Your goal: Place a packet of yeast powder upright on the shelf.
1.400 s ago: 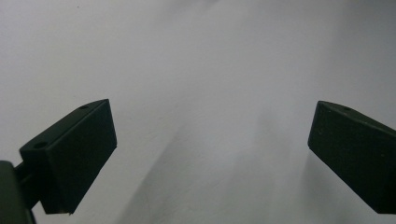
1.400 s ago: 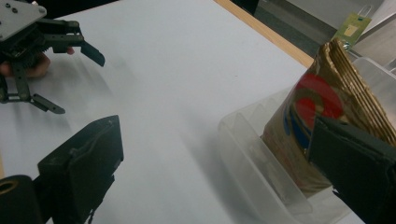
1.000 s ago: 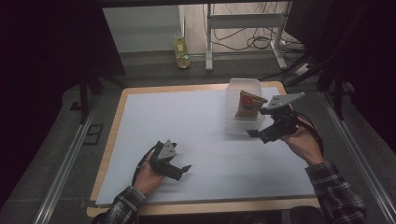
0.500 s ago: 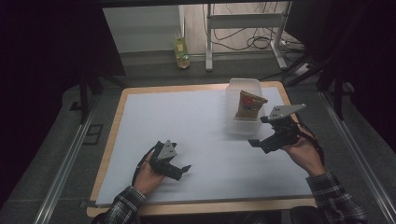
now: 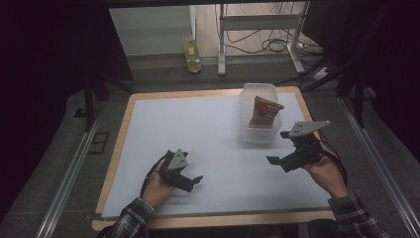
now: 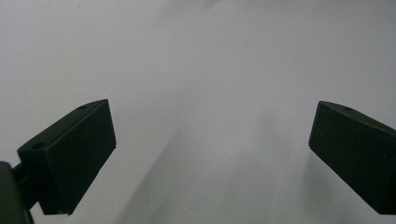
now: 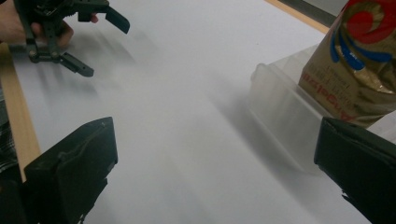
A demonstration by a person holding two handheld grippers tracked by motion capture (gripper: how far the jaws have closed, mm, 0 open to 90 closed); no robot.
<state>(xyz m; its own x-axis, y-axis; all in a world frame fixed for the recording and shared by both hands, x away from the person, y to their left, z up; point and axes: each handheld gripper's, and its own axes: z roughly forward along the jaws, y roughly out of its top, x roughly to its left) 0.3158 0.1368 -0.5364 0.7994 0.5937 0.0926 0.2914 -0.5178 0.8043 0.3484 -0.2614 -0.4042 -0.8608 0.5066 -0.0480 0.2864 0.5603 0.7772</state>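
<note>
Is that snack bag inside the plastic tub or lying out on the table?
Inside. The snack bag stands upright in the clear plastic tub, its top rising above the rim.

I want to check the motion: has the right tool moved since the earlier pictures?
Yes. The right tool has drawn back from the clear container toward the table's near edge.

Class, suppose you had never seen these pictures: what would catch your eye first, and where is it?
The gold snack bag with red and blue print, standing in a clear tub at the far right of the white table. Next, the two black grippers: the right gripper open beside the tub, the left gripper open near the front edge.
</note>
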